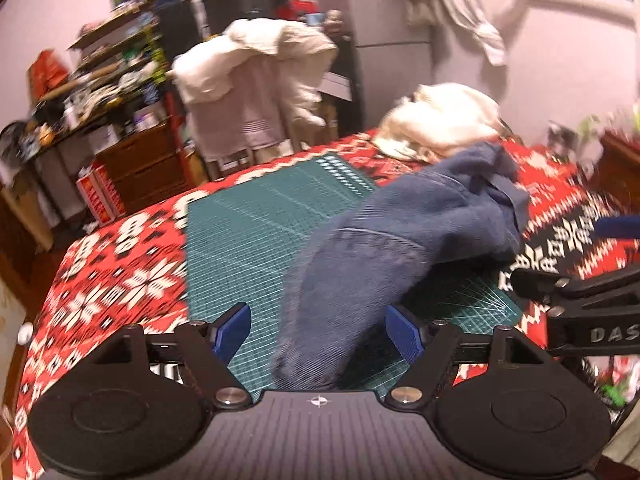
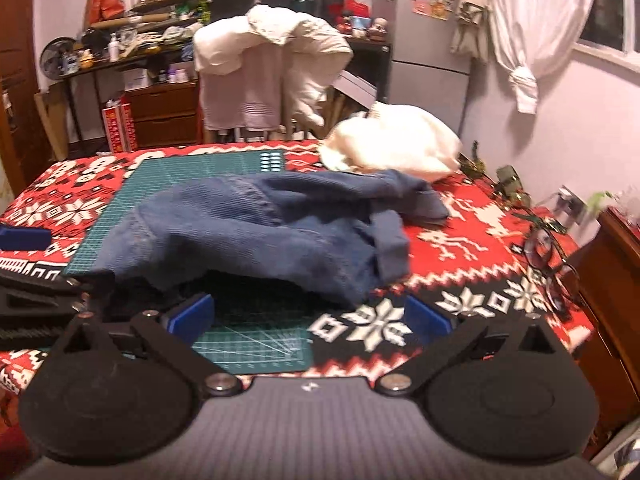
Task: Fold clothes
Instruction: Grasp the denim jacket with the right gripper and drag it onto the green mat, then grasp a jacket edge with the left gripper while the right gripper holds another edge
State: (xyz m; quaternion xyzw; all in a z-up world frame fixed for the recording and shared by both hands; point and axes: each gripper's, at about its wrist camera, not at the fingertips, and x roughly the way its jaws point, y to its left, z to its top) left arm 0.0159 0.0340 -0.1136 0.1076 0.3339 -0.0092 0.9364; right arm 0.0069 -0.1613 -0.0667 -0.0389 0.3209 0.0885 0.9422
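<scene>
Where the red patterned cloth (image 2: 460, 248) covers the table, its far edge runs below a chair heaped with pale laundry (image 2: 272, 52), and its right edge ends near a wooden cabinet (image 2: 616, 264). On the cloth lies a green cutting mat (image 1: 256, 232), its left half bare and open for moving. Blue garment (image 2: 256, 232), crumpled, lies across the mat's right half and spills onto the cloth; a white clothing pile (image 2: 392, 144) sits just behind it near the far edge. Left gripper (image 1: 318, 336) has jaws spread wide, a hanging fold of the blue garment between the pads but not clamped, as far as the blur allows. Right gripper (image 2: 310, 316) also stands wide open, low over the mat's near corner, the garment's lifted hem just ahead of it. Left wrist view alone shows the cloth's left edge dropping to the floor and the right gripper's black frame at the mat's right. Right wrist view alone shows eyeglasses (image 2: 548, 264) near the cloth's right edge.
</scene>
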